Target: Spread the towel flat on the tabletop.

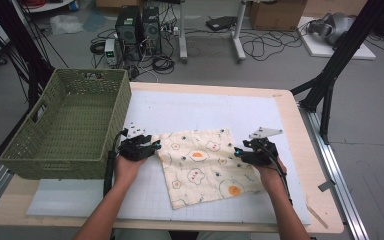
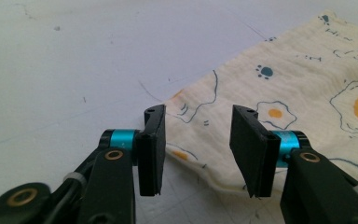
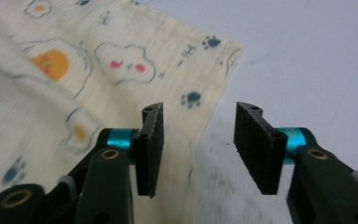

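Cloth (image 1: 205, 165) lies flat mid-table, skewed, near corner toward front edge, basket (image 1: 67, 125) at left edge. L gripper (image 1: 156, 146) at cloth's left edge, R gripper (image 1: 237, 151) at its right edge; both jaws part-open, nothing pinched. Best: get one pad under each hem, pinch single layer, lift evenly w/ both.

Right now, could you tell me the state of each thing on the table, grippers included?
Cloth: lying flat on the mat, unheld.
Basket: upright, empty.
Left gripper: open, at the cloth's left corner.
Right gripper: open, over the cloth's right edge.
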